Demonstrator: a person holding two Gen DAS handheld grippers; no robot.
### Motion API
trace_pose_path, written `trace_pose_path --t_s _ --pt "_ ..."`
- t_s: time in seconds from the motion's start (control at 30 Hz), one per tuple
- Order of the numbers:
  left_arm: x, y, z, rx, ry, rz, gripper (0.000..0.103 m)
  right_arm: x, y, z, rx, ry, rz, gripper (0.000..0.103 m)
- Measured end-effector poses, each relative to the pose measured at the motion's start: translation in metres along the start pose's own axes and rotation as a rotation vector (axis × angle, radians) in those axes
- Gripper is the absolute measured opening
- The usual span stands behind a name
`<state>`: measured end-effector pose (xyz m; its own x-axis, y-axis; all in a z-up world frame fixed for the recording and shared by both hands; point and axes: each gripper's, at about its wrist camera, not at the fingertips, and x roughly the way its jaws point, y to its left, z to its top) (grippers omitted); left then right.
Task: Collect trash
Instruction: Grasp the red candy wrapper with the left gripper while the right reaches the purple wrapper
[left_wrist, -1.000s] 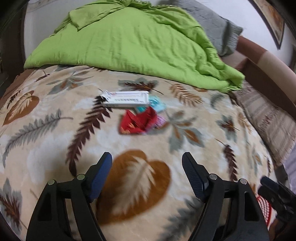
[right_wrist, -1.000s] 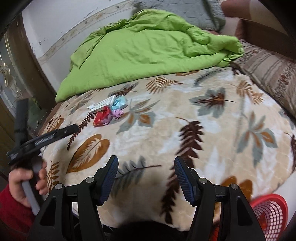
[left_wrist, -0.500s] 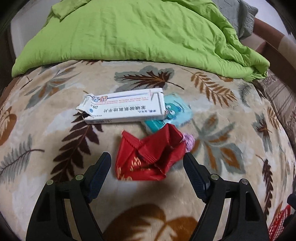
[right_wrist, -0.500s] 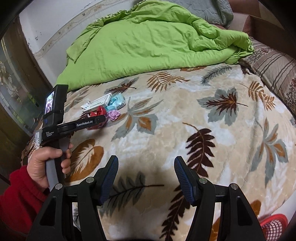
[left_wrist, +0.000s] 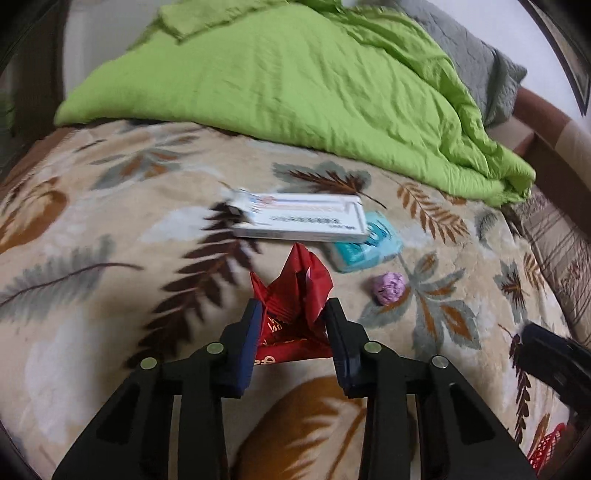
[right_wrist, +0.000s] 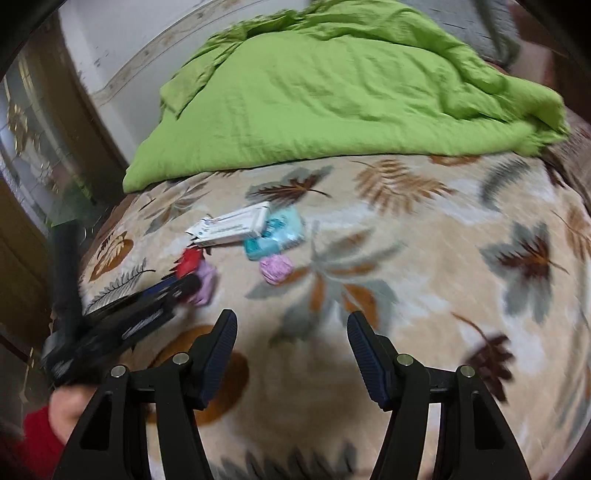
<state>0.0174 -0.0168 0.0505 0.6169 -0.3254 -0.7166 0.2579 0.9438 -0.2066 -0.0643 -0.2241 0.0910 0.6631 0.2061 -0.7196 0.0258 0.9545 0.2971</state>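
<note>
A crumpled red wrapper (left_wrist: 295, 284) lies on the leaf-patterned blanket (left_wrist: 110, 258). My left gripper (left_wrist: 293, 306) has it between its blue pads, and the jaws are closing and squeezing it from both sides. Just beyond lie a long white box (left_wrist: 303, 221), a teal packet (left_wrist: 373, 247) and a small purple ball (left_wrist: 388, 288). The right wrist view shows the same pile: box (right_wrist: 232, 225), teal packet (right_wrist: 277, 236), purple ball (right_wrist: 275, 269) and red wrapper (right_wrist: 190, 262). My right gripper (right_wrist: 291, 325) hovers short of the pile, its jaws closing a little with nothing between them.
A rumpled green quilt (left_wrist: 295, 92) covers the far half of the bed. A striped pillow (left_wrist: 561, 251) lies at the right edge. A red mesh basket (left_wrist: 546, 443) shows at the lower right, beside the bed. A hand in a red sleeve (right_wrist: 33, 435) holds the left gripper.
The left gripper moved forward to the pile and its jaws closed around the red wrapper, crumpling it. The right gripper swept left towards the pile.
</note>
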Motion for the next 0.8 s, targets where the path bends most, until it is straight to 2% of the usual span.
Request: trace_pose_path --t_s 0.13,0.27,0.37,0.43,0.6,0.8 --pt "-0.015 0.015 -0.006 -0.019 -0.051 0.047 0.034 0.045 0.015 0.016 -0.031 0.046 0.019 0.053" --pt "-0.013 0.025 -0.006 -0.044 -0.052 0.067 0.034 0.083 0.018 0.026 -0.045 0.074 -0.021 0.051" --pt "-0.008 0.027 -0.006 -0.046 -0.045 0.064 0.034 0.106 0.016 0.029 -0.044 0.106 -0.037 0.040" --pt "-0.006 0.026 -0.006 -0.038 -0.042 0.067 0.034 0.116 0.016 0.029 -0.047 0.116 -0.037 0.040" --pt "-0.004 0.022 -0.008 -0.020 -0.037 0.067 0.034 0.120 0.025 0.028 -0.083 0.094 -0.043 0.033" --pt "-0.009 0.013 -0.012 0.010 -0.048 0.073 0.034 0.094 0.026 0.019 -0.073 0.054 -0.027 0.032"
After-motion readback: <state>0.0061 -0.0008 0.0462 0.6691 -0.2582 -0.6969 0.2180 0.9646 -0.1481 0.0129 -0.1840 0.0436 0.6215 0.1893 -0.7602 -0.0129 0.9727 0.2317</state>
